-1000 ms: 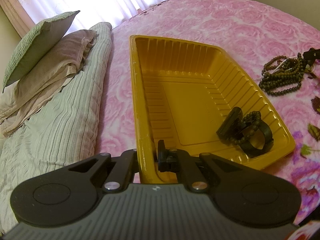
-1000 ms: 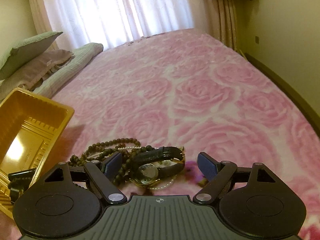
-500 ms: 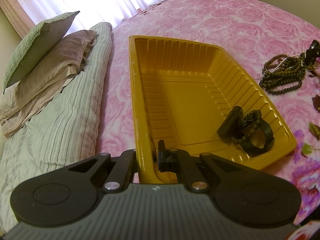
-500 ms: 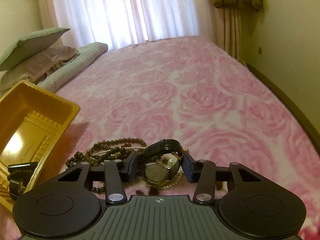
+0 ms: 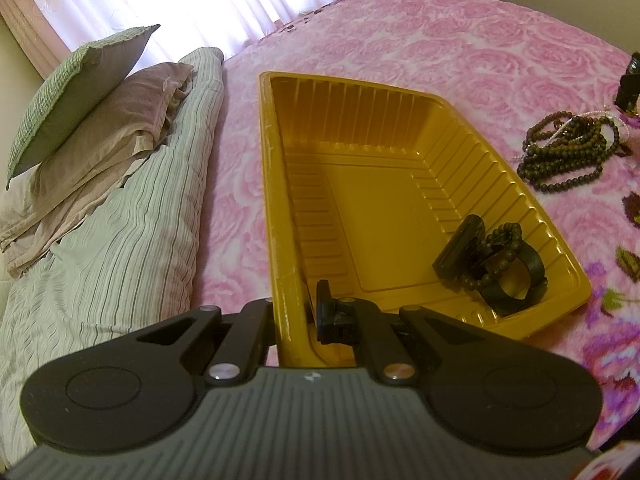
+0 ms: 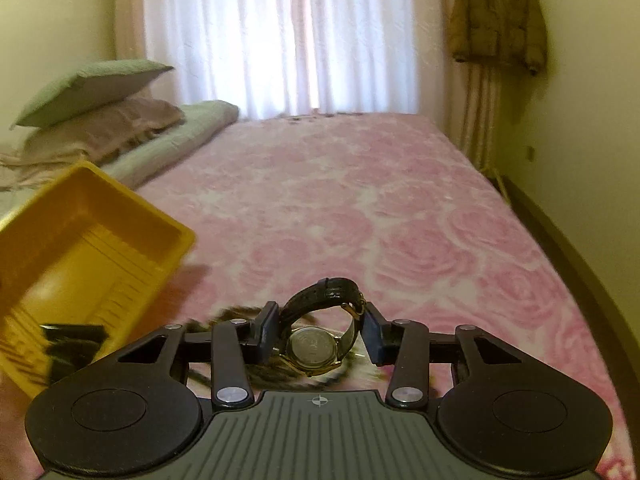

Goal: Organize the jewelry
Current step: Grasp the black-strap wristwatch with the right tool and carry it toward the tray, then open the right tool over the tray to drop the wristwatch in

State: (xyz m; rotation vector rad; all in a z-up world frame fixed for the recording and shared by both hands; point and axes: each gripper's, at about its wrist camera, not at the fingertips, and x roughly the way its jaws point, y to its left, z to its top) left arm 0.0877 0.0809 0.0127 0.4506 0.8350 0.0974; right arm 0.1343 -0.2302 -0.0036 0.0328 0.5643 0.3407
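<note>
A yellow plastic tray (image 5: pixel 280 184) lies on the pink bed. My left gripper (image 5: pixel 298 316) is shut on its near rim. Inside the tray, at the near right corner, sits a dark bracelet bundle with a black band (image 5: pixel 496 268). A heap of dark bead necklaces (image 5: pixel 568 156) lies on the bedspread to the right of the tray. My right gripper (image 6: pixel 320 334) is shut on a wristwatch (image 6: pixel 316 344) with a black strap and gold case, lifted above the blurred beads (image 6: pixel 236 312). The tray (image 6: pixel 120 204) shows at the left of the right wrist view.
Stacked pillows (image 5: pixel 80 92) and a folded striped quilt (image 5: pixel 120 240) lie left of the tray. White curtains (image 6: pixel 288 36) hang behind the bed. A brown jacket (image 6: pixel 498 16) hangs at the right wall. The pink rose bedspread (image 6: pixel 400 216) stretches beyond the gripper.
My right gripper closed on the watch and lifted it off the bead heap, rising and rolling a little. The left gripper kept its hold on the tray rim.
</note>
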